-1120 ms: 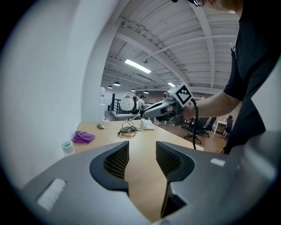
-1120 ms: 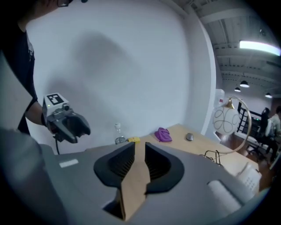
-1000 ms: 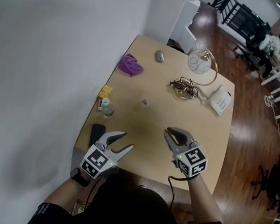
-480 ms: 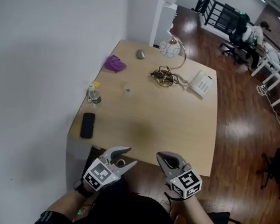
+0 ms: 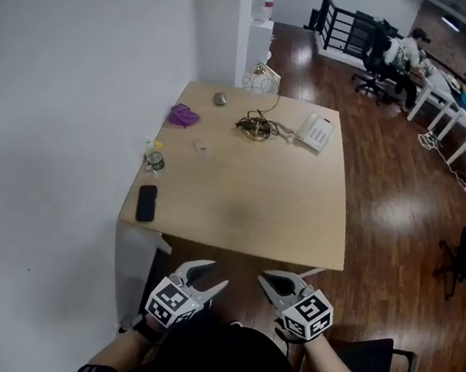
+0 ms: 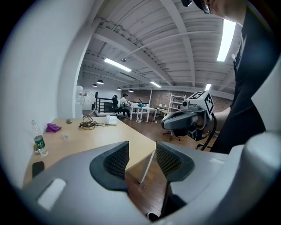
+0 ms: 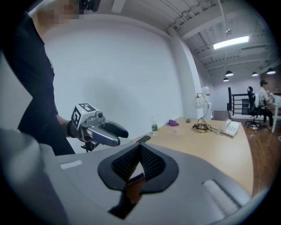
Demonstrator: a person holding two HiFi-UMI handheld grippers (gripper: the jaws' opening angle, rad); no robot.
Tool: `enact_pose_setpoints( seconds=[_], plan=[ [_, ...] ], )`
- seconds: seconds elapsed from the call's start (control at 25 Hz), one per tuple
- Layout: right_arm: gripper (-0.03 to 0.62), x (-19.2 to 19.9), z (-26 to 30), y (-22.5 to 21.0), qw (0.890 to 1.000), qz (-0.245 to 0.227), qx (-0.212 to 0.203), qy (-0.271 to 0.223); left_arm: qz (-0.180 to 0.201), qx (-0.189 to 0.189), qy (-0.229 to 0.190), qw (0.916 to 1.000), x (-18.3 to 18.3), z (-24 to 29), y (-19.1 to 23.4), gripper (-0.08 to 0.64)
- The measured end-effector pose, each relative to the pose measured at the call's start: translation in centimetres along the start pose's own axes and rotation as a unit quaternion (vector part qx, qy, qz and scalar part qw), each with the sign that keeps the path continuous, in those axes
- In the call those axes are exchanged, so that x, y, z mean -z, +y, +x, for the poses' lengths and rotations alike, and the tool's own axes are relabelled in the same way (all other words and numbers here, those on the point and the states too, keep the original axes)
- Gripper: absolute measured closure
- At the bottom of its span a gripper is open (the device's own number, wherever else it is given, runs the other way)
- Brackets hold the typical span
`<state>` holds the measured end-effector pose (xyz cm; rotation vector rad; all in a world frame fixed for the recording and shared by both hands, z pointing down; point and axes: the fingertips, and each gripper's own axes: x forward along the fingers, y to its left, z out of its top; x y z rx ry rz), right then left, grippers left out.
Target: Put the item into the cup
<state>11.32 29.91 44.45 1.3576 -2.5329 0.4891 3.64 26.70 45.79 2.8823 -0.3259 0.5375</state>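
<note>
The wooden table [image 5: 295, 232] lies ahead of me, and both grippers hang below its near edge, off the table. My left gripper [image 5: 214, 275] is open with nothing between its jaws; its own view shows the gap in the left gripper [image 6: 141, 154] empty. My right gripper [image 5: 266, 280] is shut and holds nothing; the right gripper [image 7: 139, 151] has its pads together. A small clear thing [image 5: 199, 144], perhaps the cup, stands on the far left half of the table. It is too small to tell. A small grey item [image 5: 220, 98] lies near the far edge.
On the table are a purple cloth [image 5: 183, 116], a small bottle [image 5: 154, 160], a black phone [image 5: 146, 203], a coil of cable [image 5: 256, 127], a desk lamp [image 5: 262, 78] and a white telephone [image 5: 315, 132]. A white wall runs along the left. Wooden floor and office furniture lie to the right.
Both grippers have drawn back from over the table to below its near edge, and the table now sits farther away. The right jaws have closed.
</note>
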Motion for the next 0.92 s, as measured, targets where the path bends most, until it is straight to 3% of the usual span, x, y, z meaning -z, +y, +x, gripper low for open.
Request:
enact_pose_setpoints(
  seconds=[0.44,0.92],
  plan=[
    [0.584,-2.7,-1.4,2.8,0.998,0.026,0.023,-0.060,0.042,0.019,-0.002,0.9989,-1.1,-2.7,-1.3,0.374],
    [0.584,-4.3,0.6,5.5,0.998,0.013,0.015,-0.063,0.041,-0.001,0.003,0.9992,0.3,-6.6,1.1,0.374]
  ],
)
